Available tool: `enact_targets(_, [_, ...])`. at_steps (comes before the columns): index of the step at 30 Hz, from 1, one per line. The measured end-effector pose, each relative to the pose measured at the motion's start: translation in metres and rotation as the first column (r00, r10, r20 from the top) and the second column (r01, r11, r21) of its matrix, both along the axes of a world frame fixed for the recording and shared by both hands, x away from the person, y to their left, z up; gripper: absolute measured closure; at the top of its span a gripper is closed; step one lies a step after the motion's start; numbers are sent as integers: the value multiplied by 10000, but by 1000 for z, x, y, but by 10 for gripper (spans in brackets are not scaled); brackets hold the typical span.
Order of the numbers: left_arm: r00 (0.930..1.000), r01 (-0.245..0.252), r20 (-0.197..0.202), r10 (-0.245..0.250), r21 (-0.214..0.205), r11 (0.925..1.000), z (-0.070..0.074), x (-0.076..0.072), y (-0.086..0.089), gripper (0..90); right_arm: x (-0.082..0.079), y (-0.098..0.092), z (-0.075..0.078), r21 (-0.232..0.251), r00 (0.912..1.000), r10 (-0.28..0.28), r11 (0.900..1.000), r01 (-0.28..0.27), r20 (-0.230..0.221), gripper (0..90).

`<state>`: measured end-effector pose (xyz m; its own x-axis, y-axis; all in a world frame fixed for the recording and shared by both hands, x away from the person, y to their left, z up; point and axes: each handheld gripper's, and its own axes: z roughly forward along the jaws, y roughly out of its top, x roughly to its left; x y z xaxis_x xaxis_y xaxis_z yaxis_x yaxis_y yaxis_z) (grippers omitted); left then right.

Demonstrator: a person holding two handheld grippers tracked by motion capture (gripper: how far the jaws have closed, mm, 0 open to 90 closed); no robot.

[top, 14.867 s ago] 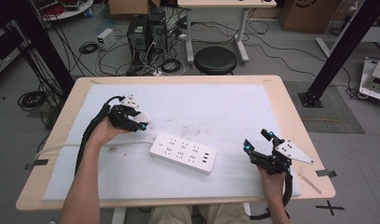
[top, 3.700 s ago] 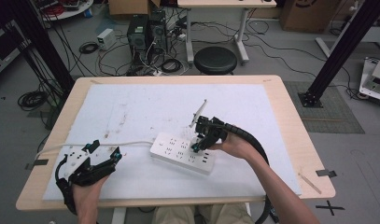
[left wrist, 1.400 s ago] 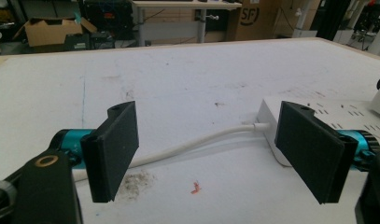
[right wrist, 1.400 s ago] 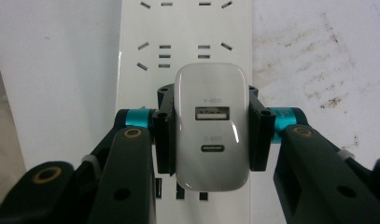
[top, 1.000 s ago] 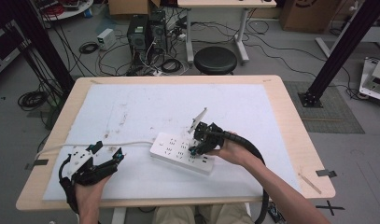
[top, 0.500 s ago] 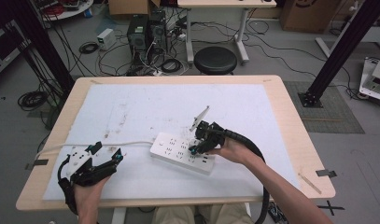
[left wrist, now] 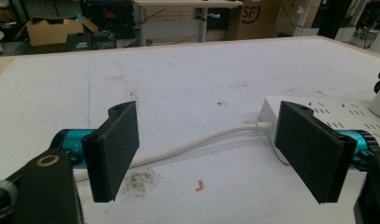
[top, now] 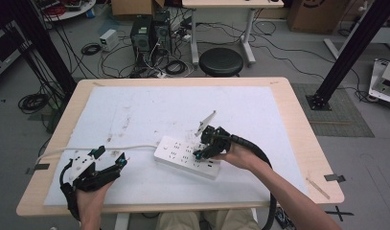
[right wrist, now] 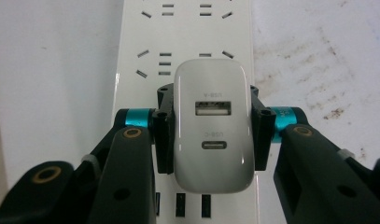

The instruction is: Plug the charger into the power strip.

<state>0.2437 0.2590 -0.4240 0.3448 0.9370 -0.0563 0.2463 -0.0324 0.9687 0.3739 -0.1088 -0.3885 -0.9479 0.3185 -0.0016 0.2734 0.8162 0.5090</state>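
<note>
The white rounded plastic USB charger block (right wrist: 211,128) is sitting squarely between the jaws of the right gripper (right wrist: 211,133), its two ports facing the camera in the right gripper view, and it is standing over the long white plastic power strip (top: 187,157) near the middle of the table (top: 298,139). Its prongs are hiding behind its own body, so whether they are seated in a socket is hard to tell. From the high view the charger is barely showing, tucked under the gripper and the right hand (top: 233,155). The strip's lower end is cut off at the bottom of the right gripper view, and the jaws are covering part of its socket rows.

The right jaws are pressing on both flanks of the charger, gripping it firmly. The right forearm is reaching in from the lower right, the gripper pointing down onto the strip.

The left gripper (top: 117,164) is resting near the table's front left corner on the white paper sheet (top: 149,110), jaws standing wide apart with nothing between them. Past them the strip's white cord (left wrist: 201,141) is curving across the sheet.
</note>
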Motion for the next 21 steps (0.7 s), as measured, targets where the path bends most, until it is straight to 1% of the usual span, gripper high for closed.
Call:
enact_targets(2, [10000, -22, -33, 22, 5, 10000, 0, 0, 0, 220, -4, 0, -1, 108, 9997, -206, 9997, 205, 151, 639])
enact_targets(5, [10000, 12, -38, -12, 50, 10000, 0, 1, 1, 220, -5, -1, -2, 143, 9996, -207, 9997, 204, 213, 639])
enact_targets(6, [10000, 13, -15, -12, 94, 10000, 0, 1, 1, 220, -4, -1, -3, 255, 9996, -234, 9994, 230, 126, 639])
enact_targets(7, [10000, -18, 18, 18, 2, 10000, 1, 1, 1, 221, -4, -1, -3, 265, 9997, -200, 9995, 197, 104, 639])
enact_targets(9, [10000, -8, 7, 8, 41, 10000, 1, 0, 2, 221, -3, -2, -3, 217, 9998, -129, 9997, 125, 157, 639])
enact_targets(10, [10000, -73, 5, 73, 9, 10000, 1, 0, 3, 221, -2, -2, -3, 267, 9999, -139, 9996, 136, 103, 639])
enact_targets(11, [10000, -75, 4, 75, 50, 10000, 1, -1, 4, 221, -3, -2, -3, 250, 9998, -105, 9996, 100, 167, 639])
enact_targets(14, [9999, -136, 31, 136, 21, 9999, 1, -2, 6, 221, -4, -2, -3, 318, 9997, -190, 9993, 185, 167, 638])
enact_targets(15, [9999, -159, -40, 159, 35, 9999, 0, -3, 8, 221, -2, -4, -4, 432, 9998, -126, 9990, 120, 132, 639])
enact_targets(16, [9998, -197, -29, 197, -16, 9998, 0, -3, 9, 221, 0, -5, -5, 520, 10000, -78, 9986, 78, -19, 639])
enact_targets(18, [9998, -180, -27, 180, 7, 9998, 0, -3, 9, 221, 0, -4, -6, 587, 9999, -125, 9982, 130, -76, 639])
enact_targets(19, [9998, -176, -7, 176, -11, 9998, 1, -2, 8, 221, 0, -4, -6, 544, 10000, -81, 9985, 79, 31, 639])
enact_targets(20, [9998, -176, -7, 176, -11, 9998, 1, -2, 8, 221, 0, -4, -6, 544, 10000, -81, 9985, 79, 31, 639])
enact_targets(21, [9998, -176, -7, 176, -11, 9998, 1, -2, 8, 221, -2, -4, -6, 507, 9998, -75, 9987, 65, 180, 639])
